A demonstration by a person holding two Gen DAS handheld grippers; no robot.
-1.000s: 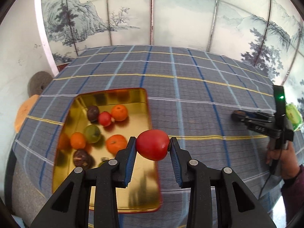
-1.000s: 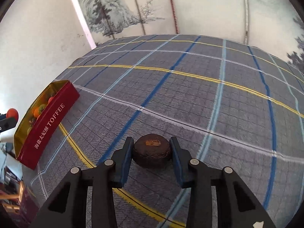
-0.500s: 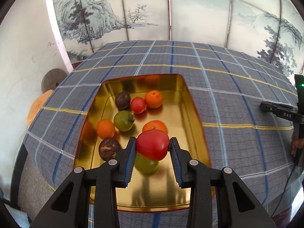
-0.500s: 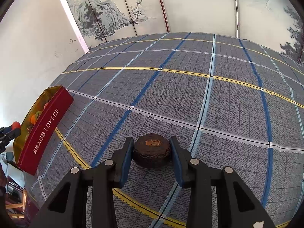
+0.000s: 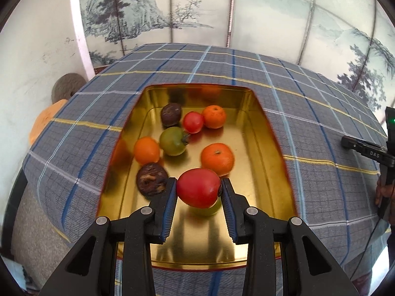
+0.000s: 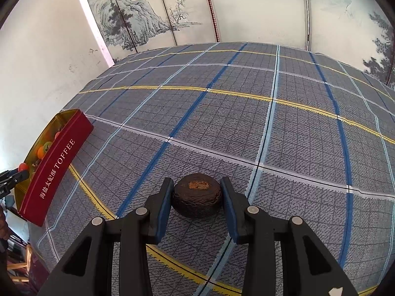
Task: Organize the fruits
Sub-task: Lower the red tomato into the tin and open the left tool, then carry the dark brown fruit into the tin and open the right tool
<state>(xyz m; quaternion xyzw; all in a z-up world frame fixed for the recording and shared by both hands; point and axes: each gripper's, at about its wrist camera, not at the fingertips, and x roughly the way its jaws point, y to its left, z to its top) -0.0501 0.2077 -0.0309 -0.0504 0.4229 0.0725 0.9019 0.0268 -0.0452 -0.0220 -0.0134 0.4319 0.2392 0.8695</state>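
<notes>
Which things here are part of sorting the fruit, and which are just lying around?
Part of the job:
red tomato held in the left gripper
dark wrinkled fruit between the right gripper jaws
gold tin holding the sorted fruit

Just lying about:
plaid tablecloth
painted screen
grey stone disc

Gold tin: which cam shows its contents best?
Left wrist. It looks straight down into the gold tin, so each fruit inside is separate and countable. Right wrist catches only its red side wall at the far left edge, with a few fruits peeking over the rim.
</notes>
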